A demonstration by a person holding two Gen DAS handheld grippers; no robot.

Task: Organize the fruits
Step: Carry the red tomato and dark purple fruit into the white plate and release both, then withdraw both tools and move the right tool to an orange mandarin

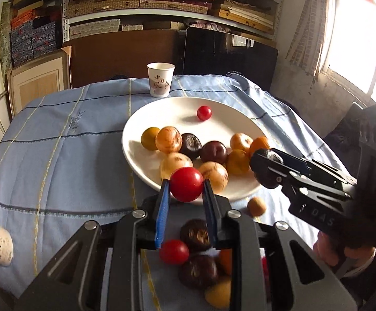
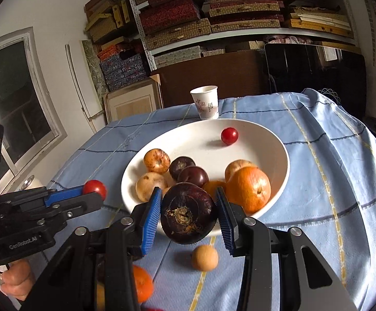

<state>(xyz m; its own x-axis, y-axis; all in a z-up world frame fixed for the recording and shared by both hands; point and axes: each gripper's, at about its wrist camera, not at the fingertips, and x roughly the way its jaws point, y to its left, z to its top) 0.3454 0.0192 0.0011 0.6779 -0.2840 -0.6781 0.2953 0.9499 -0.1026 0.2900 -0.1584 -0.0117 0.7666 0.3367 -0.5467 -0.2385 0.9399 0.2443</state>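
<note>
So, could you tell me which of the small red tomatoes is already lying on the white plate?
The lone tomato near the plate's far rim, toward the paper cup; another is clamped in the left gripper.

plate (image 1: 141, 129): glossy white ceramic; tablecloth (image 1: 58, 155): matt blue cloth; cup (image 1: 160, 79): paper; tomato (image 1: 186, 184): smooth, shiny

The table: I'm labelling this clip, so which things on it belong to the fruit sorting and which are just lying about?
Job:
left gripper holding a red tomato
right gripper holding a dark fruit
plate of fruit
tan fruit off the plate
loose pile near the table edge

Lying about:
paper cup
tablecloth
</note>
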